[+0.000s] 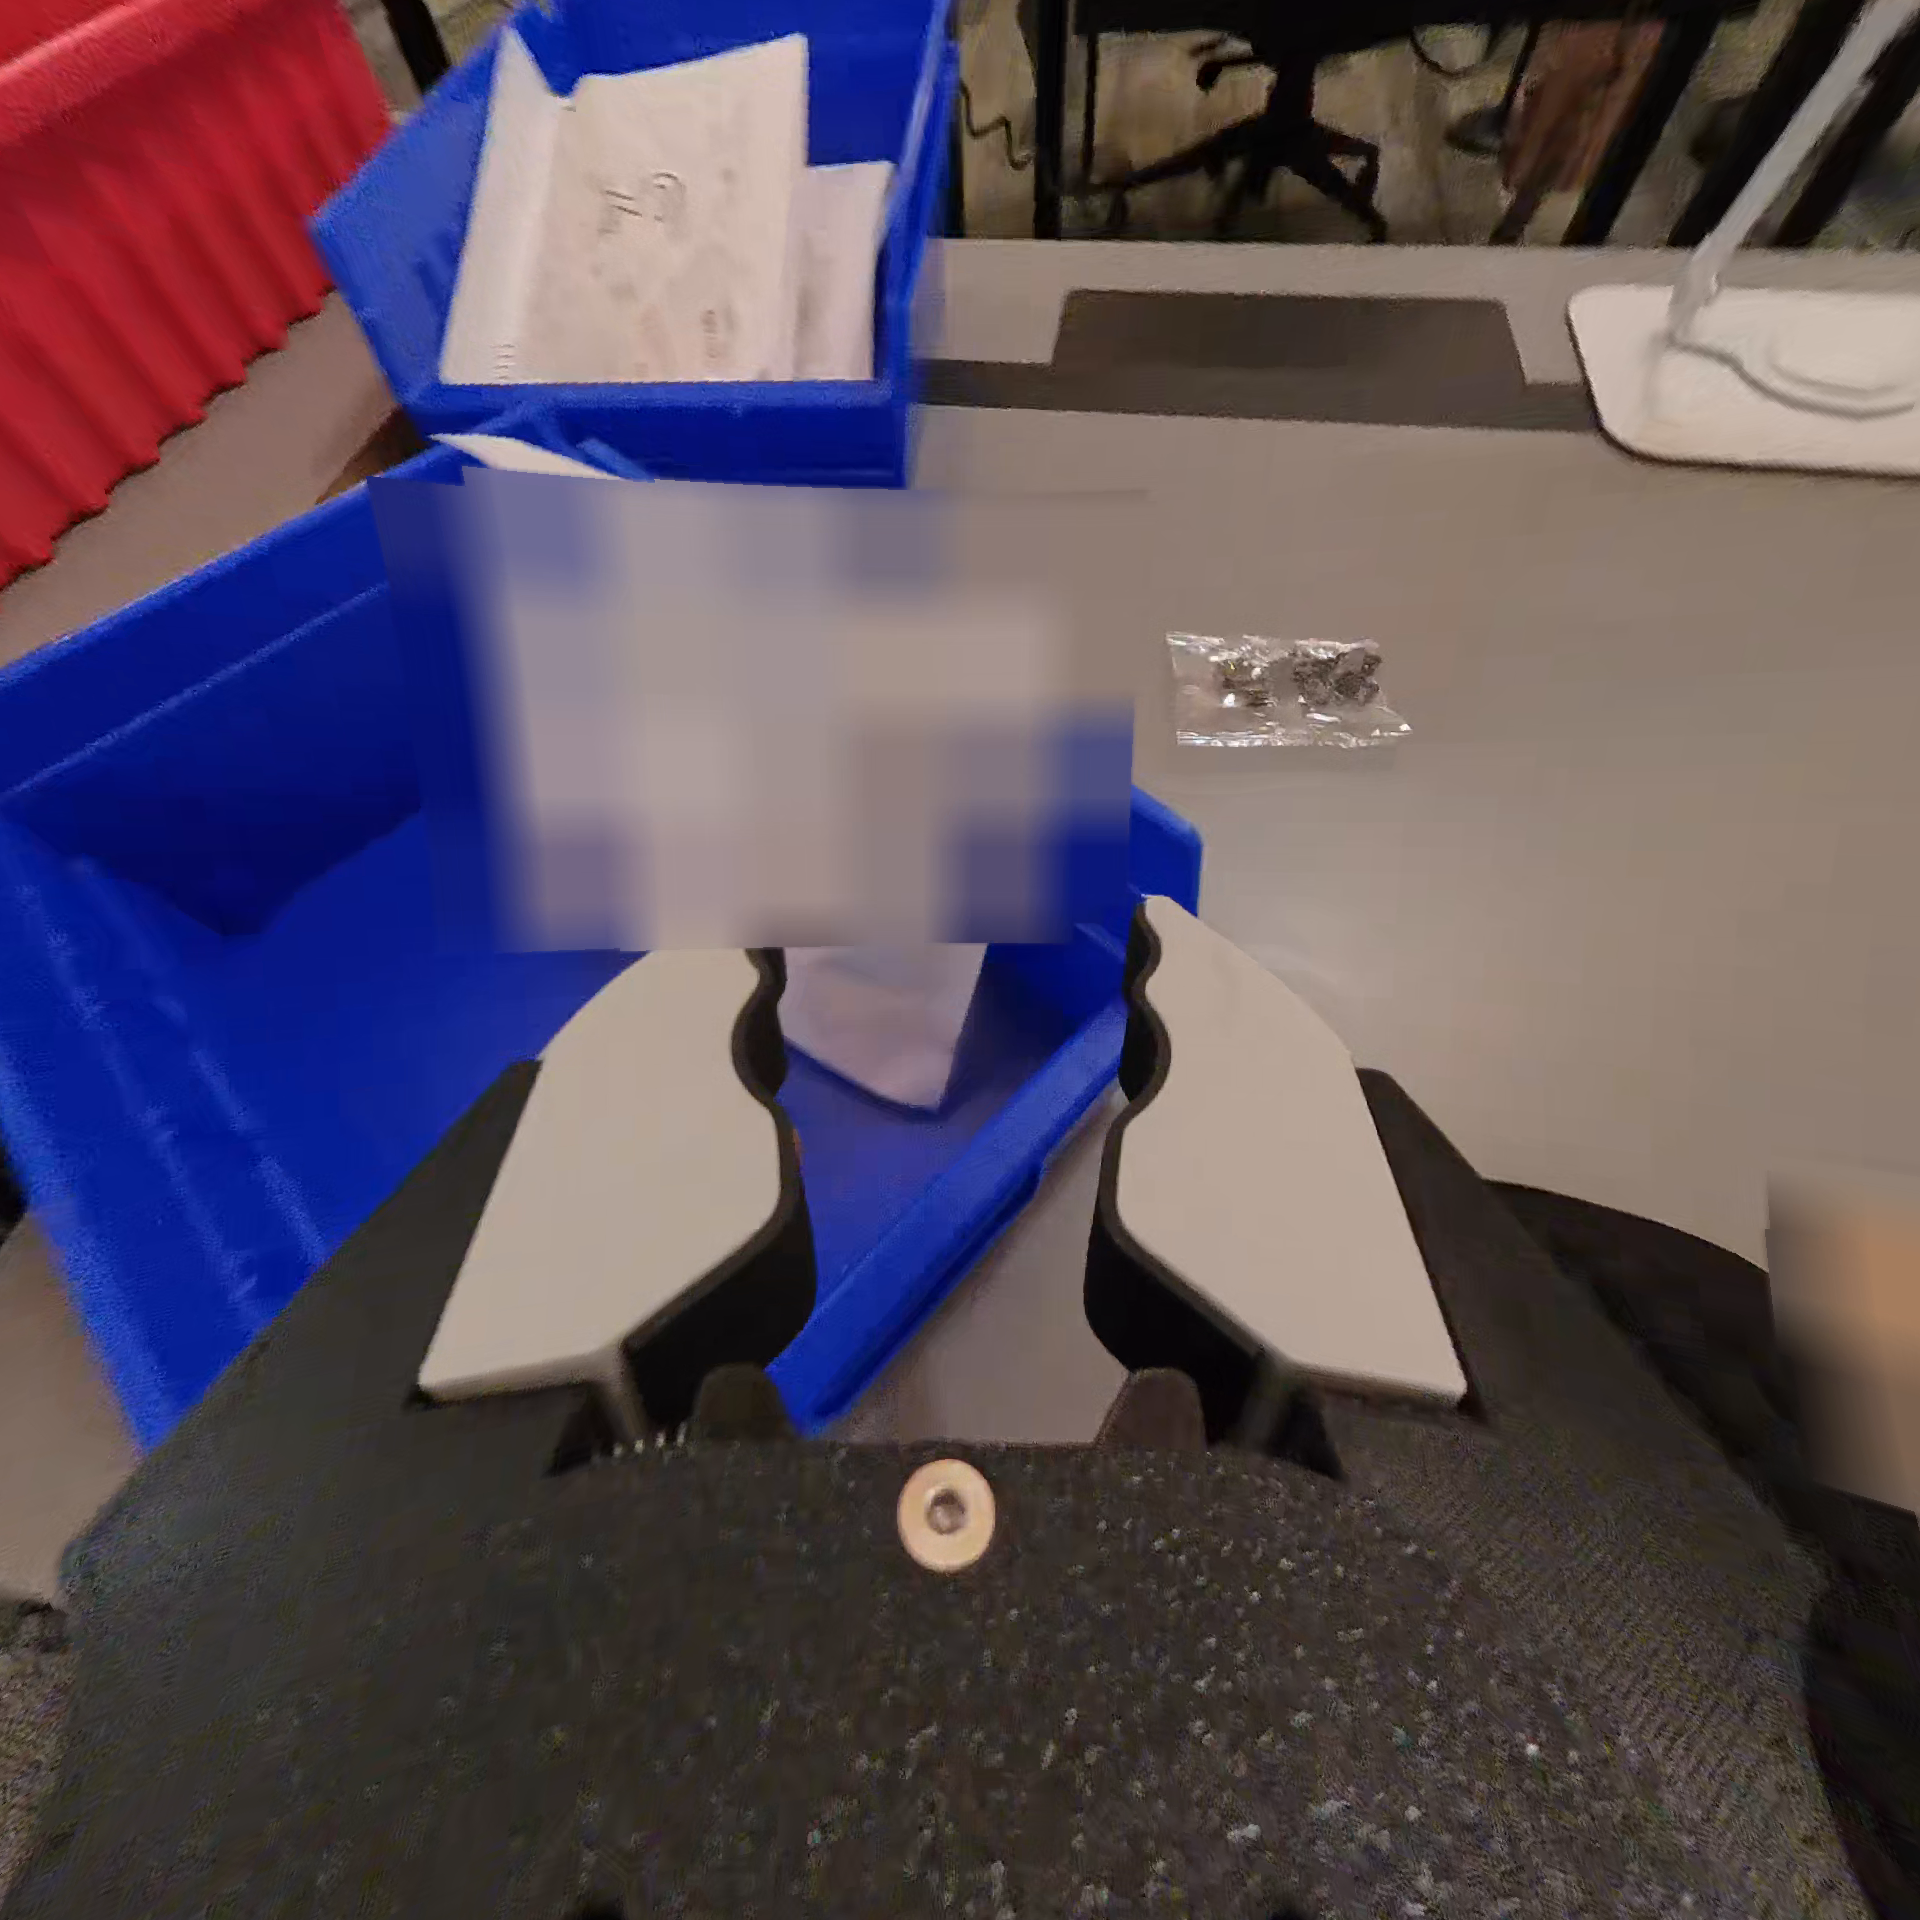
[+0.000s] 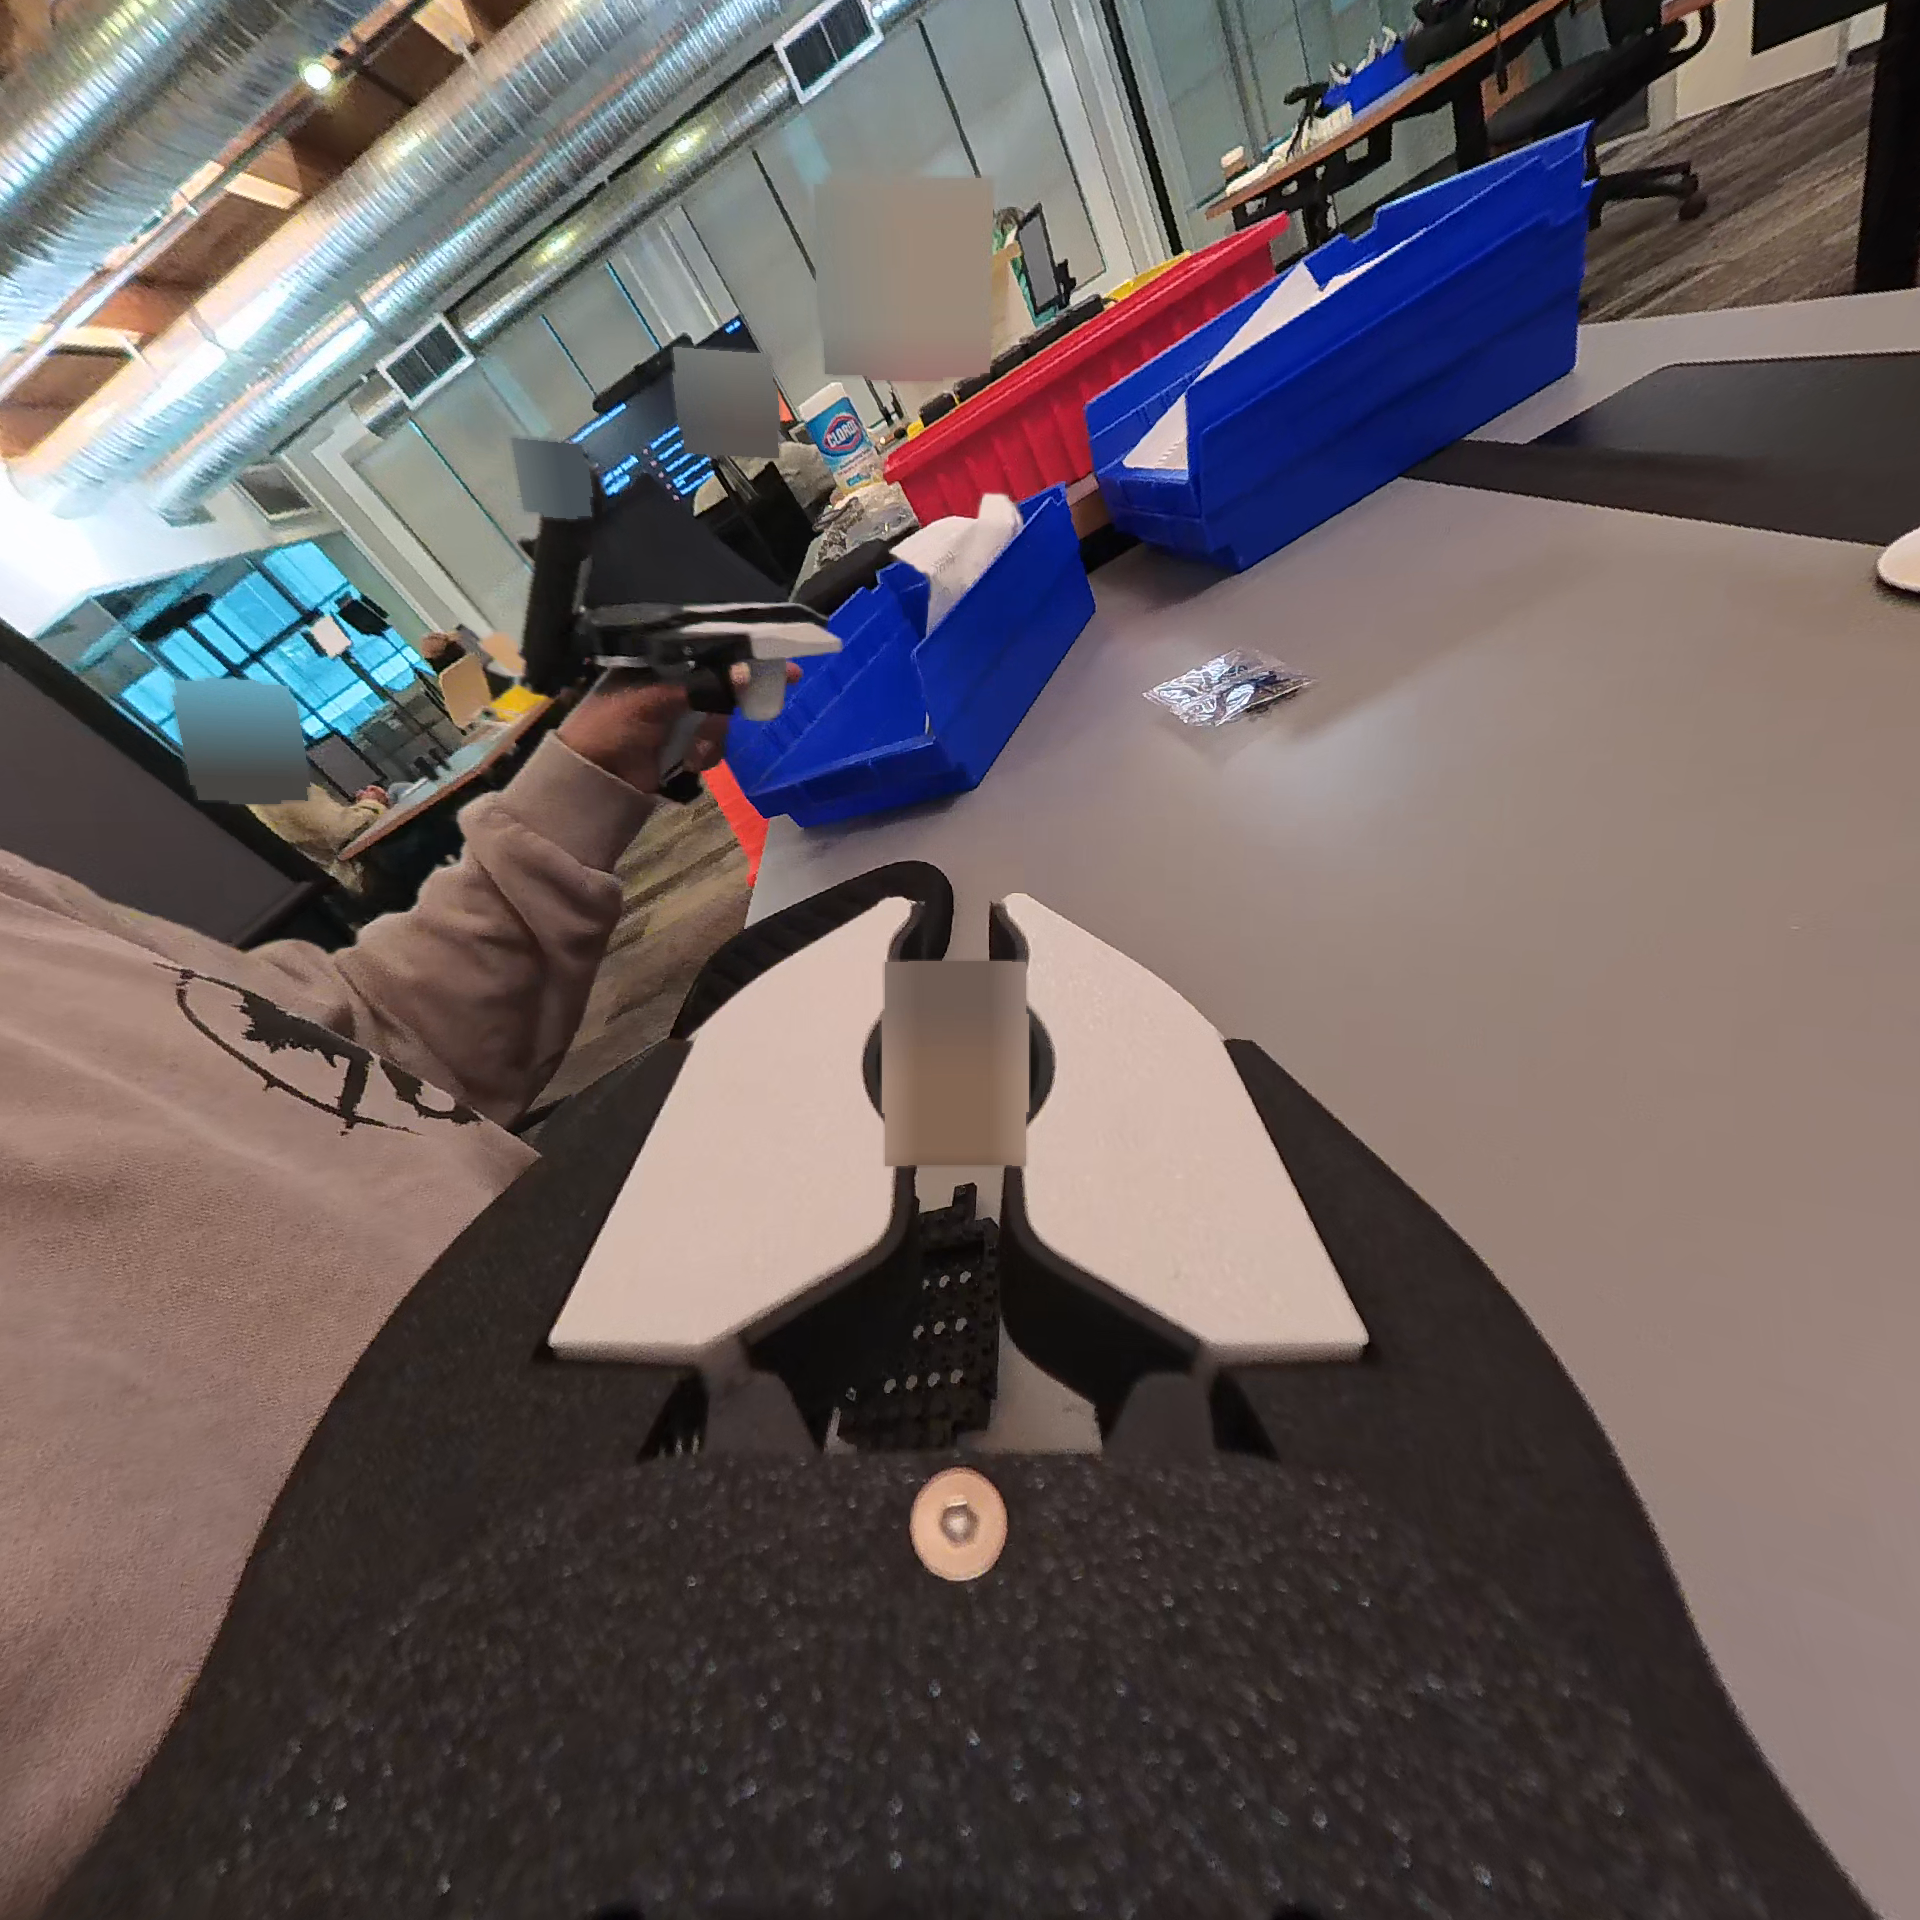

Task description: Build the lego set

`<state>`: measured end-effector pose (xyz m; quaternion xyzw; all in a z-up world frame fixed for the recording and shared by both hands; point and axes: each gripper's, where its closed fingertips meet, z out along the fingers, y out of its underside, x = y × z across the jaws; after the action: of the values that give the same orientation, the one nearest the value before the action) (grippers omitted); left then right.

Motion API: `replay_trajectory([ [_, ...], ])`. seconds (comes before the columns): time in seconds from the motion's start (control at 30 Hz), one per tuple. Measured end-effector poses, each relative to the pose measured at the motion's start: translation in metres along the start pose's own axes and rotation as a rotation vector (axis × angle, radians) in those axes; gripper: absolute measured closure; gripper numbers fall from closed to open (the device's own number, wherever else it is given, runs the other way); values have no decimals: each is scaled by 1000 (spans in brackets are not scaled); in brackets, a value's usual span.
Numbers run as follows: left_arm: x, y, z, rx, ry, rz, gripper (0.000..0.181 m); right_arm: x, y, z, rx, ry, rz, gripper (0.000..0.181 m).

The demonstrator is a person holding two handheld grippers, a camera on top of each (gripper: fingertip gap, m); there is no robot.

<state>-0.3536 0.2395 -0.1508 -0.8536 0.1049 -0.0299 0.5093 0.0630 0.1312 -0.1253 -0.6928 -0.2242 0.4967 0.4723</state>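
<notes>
L wrist: left gripper (image 1: 951, 997) fingers spread, nothing held, over near blue bin (image 1: 312, 1018) w/ white paper bag (image 1: 883, 1029) inside, clear lego parts bag (image 1: 1283, 691) on counter (image 1: 1558, 883) right of bin; R wrist: right gripper (image 2: 956, 920) fingers nearly closed, grasp hidden by blur, parts bag (image 2: 1226, 688) right of bin (image 2: 935, 686).

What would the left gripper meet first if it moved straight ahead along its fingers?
Probably the white paper packet standing in the near blue bin; the open left gripper points at it, though depth is unclear.
</notes>
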Motion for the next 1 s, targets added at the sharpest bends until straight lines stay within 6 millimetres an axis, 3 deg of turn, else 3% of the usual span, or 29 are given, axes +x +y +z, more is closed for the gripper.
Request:
replay_trajectory([
  [0.07,6,-2,22,-15,-15,50,122,0,0,-1,0,5,-2,170],
  [0.17,-1,6,52,-124,-94,164,121,2,1,-3,3,15,1,170],
  [0.23,-10,18,65,-228,-158,262,120,3,1,-6,7,23,3,171],
  [0.33,-11,22,75,-246,-190,345,126,6,2,-11,16,36,8,171],
  [0.4,-22,13,74,-185,-292,399,159,10,2,-13,24,41,21,171],
  [0.43,-29,9,72,-163,-342,396,166,11,2,-14,26,42,28,171],
  [0.57,-50,0,51,12,-313,-13,174,12,4,-14,26,40,33,171],
  [0.67,-65,-1,29,191,-194,-439,175,12,4,-13,24,31,41,171],
  [0.8,-55,0,14,303,129,-918,165,12,7,-10,15,19,49,171],
  [0.9,-43,4,-1,300,255,-1017,150,11,8,-8,8,16,49,171],
  [1.0,-47,15,-20,296,145,-869,152,11,9,-9,10,16,50,171],
])
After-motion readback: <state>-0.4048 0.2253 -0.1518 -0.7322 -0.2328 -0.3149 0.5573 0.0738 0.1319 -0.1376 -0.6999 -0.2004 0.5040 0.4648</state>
